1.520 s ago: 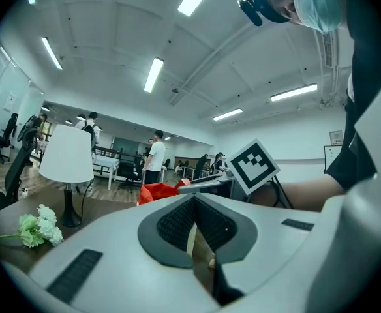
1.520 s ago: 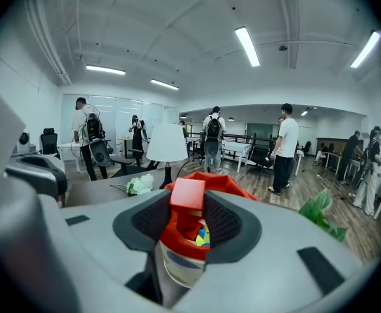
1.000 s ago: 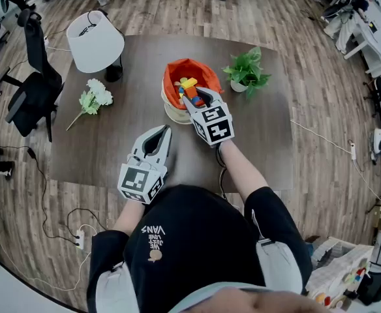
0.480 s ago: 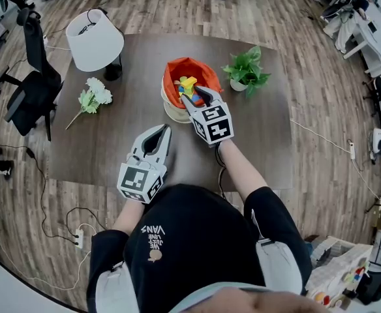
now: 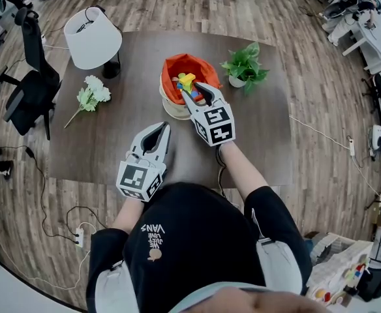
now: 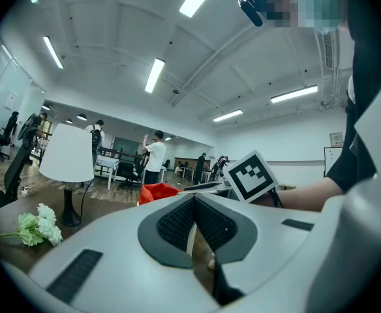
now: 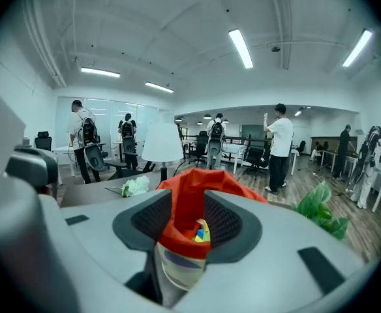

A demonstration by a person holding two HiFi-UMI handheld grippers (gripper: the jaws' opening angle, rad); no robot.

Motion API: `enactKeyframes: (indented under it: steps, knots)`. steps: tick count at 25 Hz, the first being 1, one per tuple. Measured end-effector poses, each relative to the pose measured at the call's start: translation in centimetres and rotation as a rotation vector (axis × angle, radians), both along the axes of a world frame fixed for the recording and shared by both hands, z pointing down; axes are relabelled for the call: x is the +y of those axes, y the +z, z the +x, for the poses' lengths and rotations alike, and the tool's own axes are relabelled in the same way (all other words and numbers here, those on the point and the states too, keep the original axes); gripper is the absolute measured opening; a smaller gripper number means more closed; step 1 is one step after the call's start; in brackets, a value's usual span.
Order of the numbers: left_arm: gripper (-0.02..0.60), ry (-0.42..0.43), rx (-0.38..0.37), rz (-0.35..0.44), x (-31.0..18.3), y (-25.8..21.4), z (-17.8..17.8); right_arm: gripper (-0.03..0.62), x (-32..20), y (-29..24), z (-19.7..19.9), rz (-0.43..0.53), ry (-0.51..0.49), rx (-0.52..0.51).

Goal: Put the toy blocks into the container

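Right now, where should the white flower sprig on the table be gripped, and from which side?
Take the white flower sprig by its thin bare stem, from above, jaws across it: it lies flat, and the blossom end is bulky.

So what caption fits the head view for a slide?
Right gripper, jaws open, at the orange-lined container of toy blocks; left gripper shut, over the table.

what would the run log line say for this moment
stage: blocks in container | right gripper: open, empty, by container | left gripper: shut, empty, over table
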State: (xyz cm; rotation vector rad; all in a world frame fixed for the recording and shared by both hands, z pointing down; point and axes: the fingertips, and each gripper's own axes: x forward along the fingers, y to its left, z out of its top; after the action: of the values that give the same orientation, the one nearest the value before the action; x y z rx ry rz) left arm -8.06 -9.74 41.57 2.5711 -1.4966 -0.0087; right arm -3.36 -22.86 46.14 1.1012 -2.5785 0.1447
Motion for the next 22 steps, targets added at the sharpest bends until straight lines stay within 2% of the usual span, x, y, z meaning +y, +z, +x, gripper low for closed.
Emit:
enactKeyframes:
  steps: [4,10,22]
  knots:
    - [0.011,0.006,0.001,0.0,0.1,0.1,0.1,0.151,0.8,-1.8,0.2,0.049,0.002,-0.043]
    - [0.011,0.013,-0.001,-0.002,0.1,0.0,0.4,0.07,2.7,-3.3,1.1,0.088,0.009,-0.086]
    - [0.011,0.046,0.004,0.0,0.3,-0.1,1.5,0.041,7.1,-4.5,4.3,0.106,0.042,-0.124]
